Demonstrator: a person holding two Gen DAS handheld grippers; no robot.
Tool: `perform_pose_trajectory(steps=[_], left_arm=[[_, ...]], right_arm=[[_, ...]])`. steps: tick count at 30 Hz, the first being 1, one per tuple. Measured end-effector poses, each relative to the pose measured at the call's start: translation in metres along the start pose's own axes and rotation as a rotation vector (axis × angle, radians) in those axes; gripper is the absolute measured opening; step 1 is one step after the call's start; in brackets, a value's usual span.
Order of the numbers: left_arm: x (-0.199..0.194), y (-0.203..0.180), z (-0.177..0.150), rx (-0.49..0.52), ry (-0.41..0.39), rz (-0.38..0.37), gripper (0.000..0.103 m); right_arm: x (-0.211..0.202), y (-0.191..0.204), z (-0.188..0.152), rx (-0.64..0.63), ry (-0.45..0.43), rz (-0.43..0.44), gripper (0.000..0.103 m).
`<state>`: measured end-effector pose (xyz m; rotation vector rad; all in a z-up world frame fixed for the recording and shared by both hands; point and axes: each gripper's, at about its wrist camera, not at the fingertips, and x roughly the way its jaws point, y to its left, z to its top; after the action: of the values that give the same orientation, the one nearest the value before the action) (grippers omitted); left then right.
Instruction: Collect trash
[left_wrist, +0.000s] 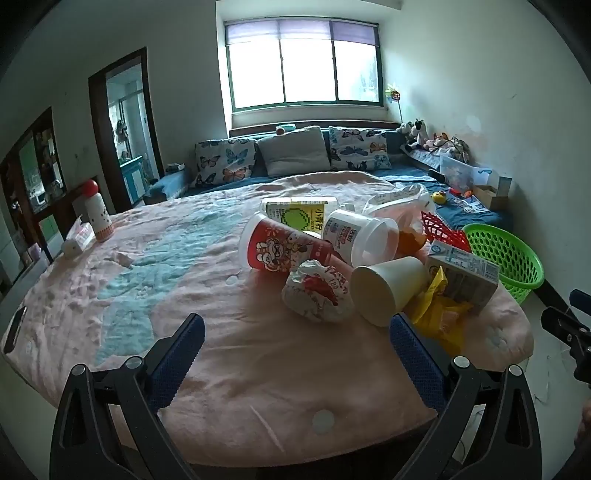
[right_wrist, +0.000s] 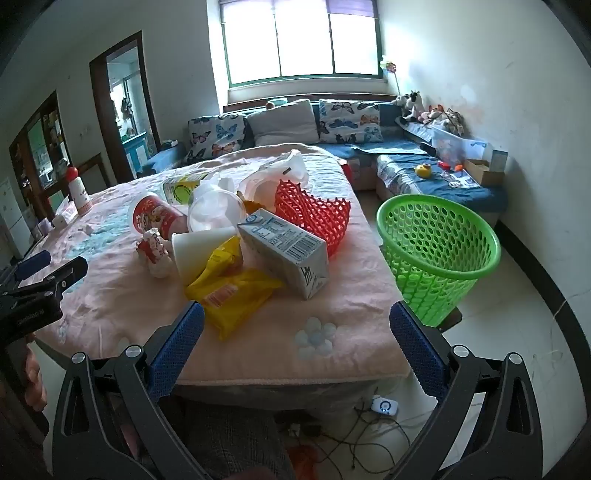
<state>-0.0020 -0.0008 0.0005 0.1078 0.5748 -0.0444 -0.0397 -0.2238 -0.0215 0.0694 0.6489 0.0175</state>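
Observation:
A heap of trash lies on the pink-covered table (left_wrist: 221, 369): a red paper cup (left_wrist: 280, 249), a crumpled wrapper (left_wrist: 316, 291), a white paper cup (left_wrist: 386, 288), a clear plastic tub (left_wrist: 362, 234), a grey carton (left_wrist: 461, 271), a yellow wrapper (left_wrist: 439, 317), a yellow-green carton (left_wrist: 299, 214). The green basket (right_wrist: 436, 251) stands on the floor right of the table. My left gripper (left_wrist: 295, 332) is open and empty, just short of the crumpled wrapper. My right gripper (right_wrist: 295, 321) is open and empty, near the yellow wrapper (right_wrist: 232, 291) and grey carton (right_wrist: 284, 251).
A red mesh net (right_wrist: 314, 210) and a plastic bag (right_wrist: 273, 173) lie behind the heap. A white bottle with a red cap (left_wrist: 98, 212) stands at the table's far left. A blue sofa (left_wrist: 295, 162) runs under the window. Cables and a small white device (right_wrist: 384, 406) lie on the floor.

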Motion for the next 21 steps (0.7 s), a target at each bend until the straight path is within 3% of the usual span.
perform_pose_trajectory(steps=[1,21], left_arm=[[0.0032,0.0020,0.0011,-0.016,0.034,-0.016,0.097],[0.0034,0.0017,-0.0034,-0.020,0.020,-0.012,0.097]], right_arm=[[0.0001,0.0001,-0.0001,0.000,0.000,0.000,0.099],[0.0013,0.0007,-0.0013,-0.002,0.008,0.002,0.099]])
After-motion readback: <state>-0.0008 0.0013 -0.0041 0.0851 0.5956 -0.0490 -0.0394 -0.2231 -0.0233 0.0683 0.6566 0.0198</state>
